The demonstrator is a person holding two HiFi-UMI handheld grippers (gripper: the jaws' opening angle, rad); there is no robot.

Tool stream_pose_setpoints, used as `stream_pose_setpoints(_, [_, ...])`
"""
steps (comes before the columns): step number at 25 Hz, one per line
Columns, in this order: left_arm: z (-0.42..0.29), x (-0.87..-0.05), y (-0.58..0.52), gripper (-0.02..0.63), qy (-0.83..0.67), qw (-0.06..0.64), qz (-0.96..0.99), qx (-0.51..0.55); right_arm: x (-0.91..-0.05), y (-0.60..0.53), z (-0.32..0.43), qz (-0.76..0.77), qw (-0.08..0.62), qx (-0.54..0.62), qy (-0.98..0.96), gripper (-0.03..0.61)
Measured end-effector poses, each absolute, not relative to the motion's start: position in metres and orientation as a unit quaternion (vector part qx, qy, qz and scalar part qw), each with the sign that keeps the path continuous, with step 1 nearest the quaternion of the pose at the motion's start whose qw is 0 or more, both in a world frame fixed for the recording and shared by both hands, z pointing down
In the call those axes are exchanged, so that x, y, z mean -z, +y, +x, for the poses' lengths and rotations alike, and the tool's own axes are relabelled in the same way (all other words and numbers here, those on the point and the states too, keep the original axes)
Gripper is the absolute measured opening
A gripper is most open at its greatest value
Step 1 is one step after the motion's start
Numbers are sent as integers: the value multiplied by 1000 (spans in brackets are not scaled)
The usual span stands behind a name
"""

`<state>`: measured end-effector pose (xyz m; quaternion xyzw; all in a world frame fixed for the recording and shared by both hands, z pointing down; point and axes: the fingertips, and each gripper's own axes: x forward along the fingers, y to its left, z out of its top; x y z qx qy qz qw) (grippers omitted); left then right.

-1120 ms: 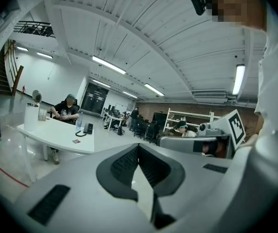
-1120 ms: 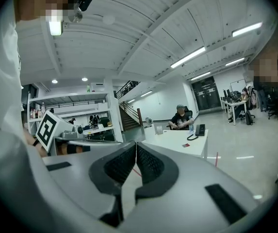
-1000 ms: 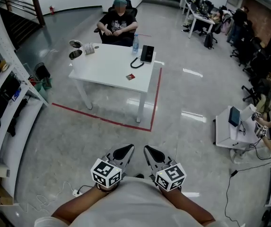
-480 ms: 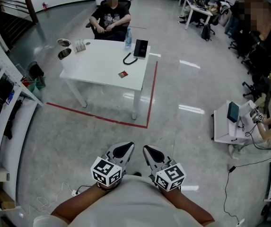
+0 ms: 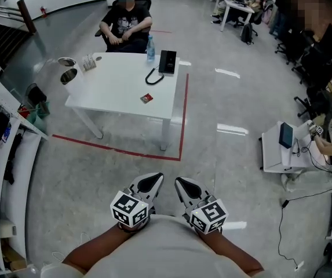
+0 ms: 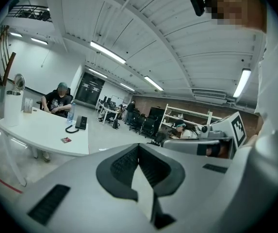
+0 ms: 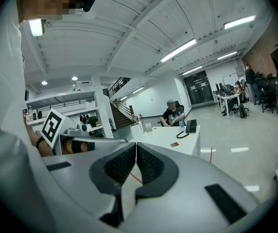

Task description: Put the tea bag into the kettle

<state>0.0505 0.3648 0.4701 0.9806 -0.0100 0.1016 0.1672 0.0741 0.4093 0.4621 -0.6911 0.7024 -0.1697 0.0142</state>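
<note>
White table (image 5: 113,88), rectangular, four legs, standing on a glossy grey floor (image 5: 96,178) inside a red tape outline (image 5: 119,150). Contents, read on a clock face from the tabletop's centre in the head view:
- 9–10 o'clock, at the corner: white kettle (image 5: 68,76), lid raised.
- 11 o'clock, near the kettle: small box (image 5: 88,62).
- 1 o'clock, at the far edge: clear water bottle (image 5: 150,48), upright.
- 2 o'clock: black desk phone (image 5: 167,62) with coiled cord (image 5: 153,77).
- 4 o'clock, alone: flat red tea bag (image 5: 146,98).
</note>
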Motion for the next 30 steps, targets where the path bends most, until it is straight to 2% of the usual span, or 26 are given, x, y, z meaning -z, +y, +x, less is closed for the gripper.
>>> stream_pose_setpoints(18, [60, -465, 167, 9, -16, 177, 979, -95, -458, 210, 83, -690, -6, 174, 703, 14])
stream_pose_setpoints(30, [48, -465, 101, 9, -26, 184, 979, -85, -457, 149, 77, -689, -11, 173, 704, 14])
